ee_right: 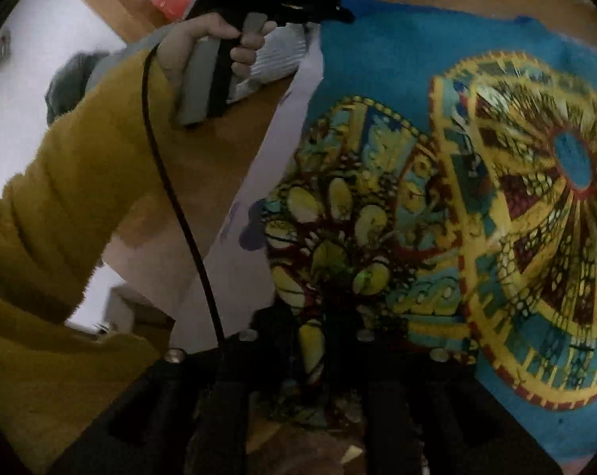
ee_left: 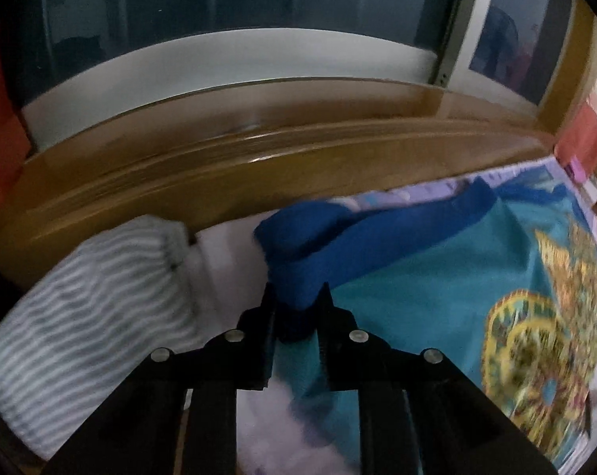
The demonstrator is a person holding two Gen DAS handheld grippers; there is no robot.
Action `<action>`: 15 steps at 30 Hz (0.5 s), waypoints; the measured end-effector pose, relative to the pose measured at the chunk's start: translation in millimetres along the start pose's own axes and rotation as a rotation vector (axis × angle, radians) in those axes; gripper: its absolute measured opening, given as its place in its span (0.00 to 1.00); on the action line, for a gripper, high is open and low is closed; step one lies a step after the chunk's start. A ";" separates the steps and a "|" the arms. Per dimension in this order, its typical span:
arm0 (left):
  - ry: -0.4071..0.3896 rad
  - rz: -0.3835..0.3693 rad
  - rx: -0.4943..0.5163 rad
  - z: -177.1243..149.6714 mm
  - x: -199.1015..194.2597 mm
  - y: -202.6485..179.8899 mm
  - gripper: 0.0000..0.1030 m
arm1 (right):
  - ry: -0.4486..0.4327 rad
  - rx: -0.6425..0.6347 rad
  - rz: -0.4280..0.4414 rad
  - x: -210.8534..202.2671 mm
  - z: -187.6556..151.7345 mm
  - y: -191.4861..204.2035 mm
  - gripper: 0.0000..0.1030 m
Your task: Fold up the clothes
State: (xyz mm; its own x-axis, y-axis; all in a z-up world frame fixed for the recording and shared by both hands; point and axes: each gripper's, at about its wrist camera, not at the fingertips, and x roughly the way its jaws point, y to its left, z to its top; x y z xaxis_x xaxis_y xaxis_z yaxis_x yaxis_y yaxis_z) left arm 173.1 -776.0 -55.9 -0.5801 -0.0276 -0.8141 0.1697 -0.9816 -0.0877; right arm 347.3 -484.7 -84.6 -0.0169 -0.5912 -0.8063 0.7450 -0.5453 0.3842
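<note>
A teal garment [ee_left: 417, 277] with a big yellow and red round print [ee_right: 536, 198] lies spread on a pale sheet [ee_left: 227, 261]. Its dark blue edge [ee_left: 298, 245] is bunched up at the far left corner, and my left gripper [ee_left: 296, 297] is pinched on that bunch. The right wrist view shows the same left gripper [ee_right: 338, 14] from outside, in a hand [ee_right: 219, 35] at the garment's far corner. My right gripper [ee_right: 312, 316] sits at the near printed edge with cloth between its dark fingers. Whether the pads press there is too dark to see.
A folded grey and white striped garment [ee_left: 80, 316] lies left of the teal one, also seen as the striped garment [ee_right: 274, 59] behind the hand. A wooden ledge [ee_left: 259, 158] and window run along the far side. A mustard sleeve [ee_right: 61, 198] and black cable [ee_right: 179, 206] fill the left.
</note>
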 end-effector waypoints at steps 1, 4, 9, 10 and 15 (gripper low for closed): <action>0.003 0.000 0.004 -4.3 -5.7 4.3 0.17 | -0.007 -0.032 -0.034 -4.0 -1.9 6.9 0.29; 0.016 -0.027 -0.002 -18.5 -22.0 5.3 0.17 | -0.088 -0.137 -0.135 -29.1 -10.7 27.0 0.37; 0.012 -0.069 0.021 -50.1 -61.4 -20.5 0.18 | -0.247 -0.128 -0.275 -78.1 -21.6 18.9 0.63; 0.012 -0.071 0.029 -53.3 -64.7 -33.3 0.19 | -0.274 -0.105 -0.293 -87.8 -23.0 12.0 0.64; 0.017 -0.107 0.044 -66.8 -82.9 -95.3 0.25 | -0.351 0.031 -0.367 -127.5 -23.1 -29.3 0.68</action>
State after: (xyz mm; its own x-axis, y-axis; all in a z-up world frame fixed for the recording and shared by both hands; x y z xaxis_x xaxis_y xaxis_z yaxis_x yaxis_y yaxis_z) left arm 258.2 -667.5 -18.4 -0.5795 0.0807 -0.8110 0.0725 -0.9860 -0.1500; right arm 343.0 -379.6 -3.4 -0.5009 -0.5186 -0.6929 0.6281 -0.7686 0.1212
